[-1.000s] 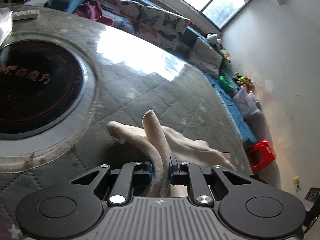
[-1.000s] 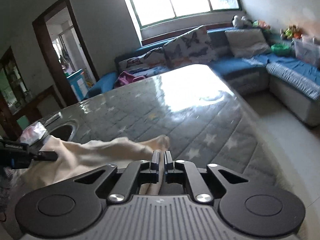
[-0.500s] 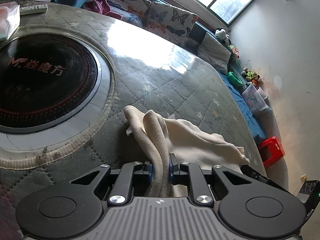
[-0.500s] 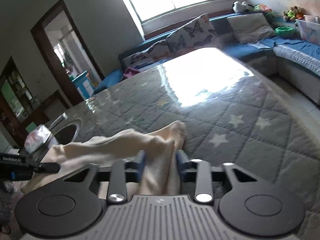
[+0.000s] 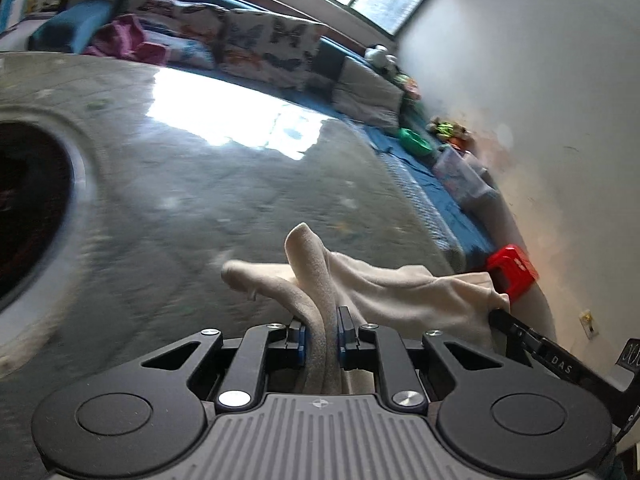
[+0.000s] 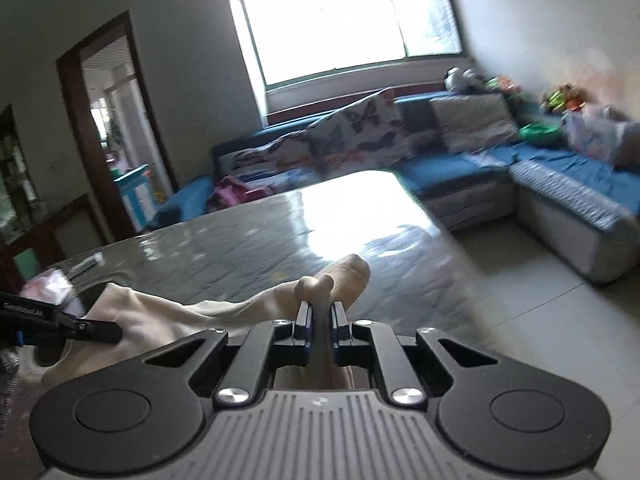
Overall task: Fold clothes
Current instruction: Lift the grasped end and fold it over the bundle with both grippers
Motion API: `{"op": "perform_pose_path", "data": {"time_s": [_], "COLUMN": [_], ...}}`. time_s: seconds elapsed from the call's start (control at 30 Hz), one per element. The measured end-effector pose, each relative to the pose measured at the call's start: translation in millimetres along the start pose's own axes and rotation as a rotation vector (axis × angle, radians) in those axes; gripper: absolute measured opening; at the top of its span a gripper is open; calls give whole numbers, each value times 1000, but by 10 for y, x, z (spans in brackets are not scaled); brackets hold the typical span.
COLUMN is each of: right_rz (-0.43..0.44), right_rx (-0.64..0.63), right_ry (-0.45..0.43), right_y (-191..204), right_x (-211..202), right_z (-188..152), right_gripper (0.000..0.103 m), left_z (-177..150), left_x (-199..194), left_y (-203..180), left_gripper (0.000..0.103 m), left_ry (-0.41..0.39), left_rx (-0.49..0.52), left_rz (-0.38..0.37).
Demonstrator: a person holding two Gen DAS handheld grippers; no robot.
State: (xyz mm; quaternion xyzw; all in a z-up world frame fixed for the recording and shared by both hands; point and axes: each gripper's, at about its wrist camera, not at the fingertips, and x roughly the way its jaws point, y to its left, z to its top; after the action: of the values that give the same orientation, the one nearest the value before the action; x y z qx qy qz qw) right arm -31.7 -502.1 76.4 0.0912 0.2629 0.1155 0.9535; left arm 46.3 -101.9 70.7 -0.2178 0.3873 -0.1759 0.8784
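Between the blue-padded fingers of the left gripper [image 5: 322,334], at six o'clock in its view, a bunched edge of the cream cloth [image 5: 400,292] is clamped, and the rest sags toward four o'clock, where the right gripper's black tip bites its far corner above the grey quilted tabletop [image 5: 200,184]. Seen from the right wrist, the right gripper [image 6: 320,332] likewise pinches a fold of the cloth, which stretches toward nine o'clock to the left gripper's tip. Beyond the table's glare lie the butterfly-print cushions [image 6: 356,128] at twelve and the blue sofa [image 6: 568,176] at two.
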Motion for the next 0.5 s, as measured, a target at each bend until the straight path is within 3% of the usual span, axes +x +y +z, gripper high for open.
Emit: {"op": "perform_pose_path", "data": {"time_s": [0.23,0.5], "right_rz": [-153,-223], "right_rx": [-28,5], "right_ry": [0,108], "right_y": [-342,-658], "right_x": [-87,164], "right_z": [152,-46], "right_gripper": [6,7], "left_z": [32,-81], "left_x": [460,807], "left_y": [-384,-360], "left_gripper": [15,16], "left_ry": [64,164], "left_rx": [31,44], "left_rz": [-96,-54]}}
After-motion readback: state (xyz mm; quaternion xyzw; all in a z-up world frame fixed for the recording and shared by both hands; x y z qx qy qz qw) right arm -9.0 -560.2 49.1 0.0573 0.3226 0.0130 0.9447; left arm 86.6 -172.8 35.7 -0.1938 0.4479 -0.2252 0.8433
